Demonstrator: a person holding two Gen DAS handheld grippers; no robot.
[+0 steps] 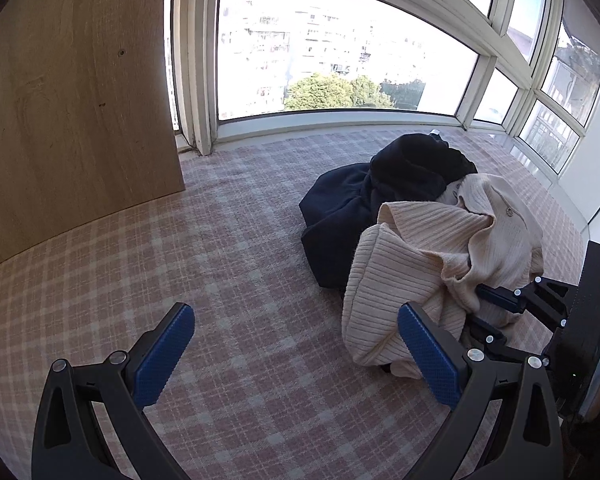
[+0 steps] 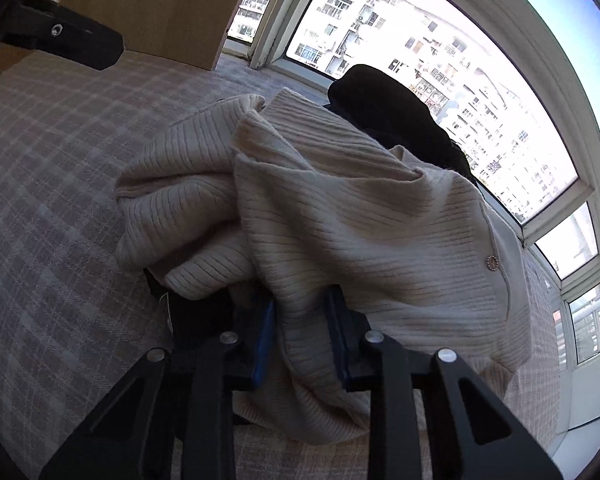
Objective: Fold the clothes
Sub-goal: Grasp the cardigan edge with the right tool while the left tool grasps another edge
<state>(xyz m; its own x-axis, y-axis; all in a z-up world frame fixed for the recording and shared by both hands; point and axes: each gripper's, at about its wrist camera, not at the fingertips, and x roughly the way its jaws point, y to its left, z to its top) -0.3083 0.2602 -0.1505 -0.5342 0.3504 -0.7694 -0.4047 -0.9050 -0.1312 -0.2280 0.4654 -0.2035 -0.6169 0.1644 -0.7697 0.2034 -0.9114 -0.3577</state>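
Note:
A cream ribbed knit sweater (image 1: pixel 432 264) lies bunched on the pink checked cloth surface (image 1: pixel 220 248), leaning on a dark navy garment (image 1: pixel 340 208) with a black garment (image 1: pixel 416 160) on top. My left gripper (image 1: pixel 296 344) is open and empty, hovering over the cloth just left of the sweater. My right gripper (image 2: pixel 300 320) has its blue pads closed on a fold of the cream sweater (image 2: pixel 340 216); it also shows in the left wrist view (image 1: pixel 484 292) at the sweater's right side.
A light wooden cabinet panel (image 1: pixel 72 100) stands at the left. Large windows (image 1: pixel 332 48) with white frames run along the back and right. The left gripper's finger (image 2: pixel 72 40) shows at the top left of the right wrist view.

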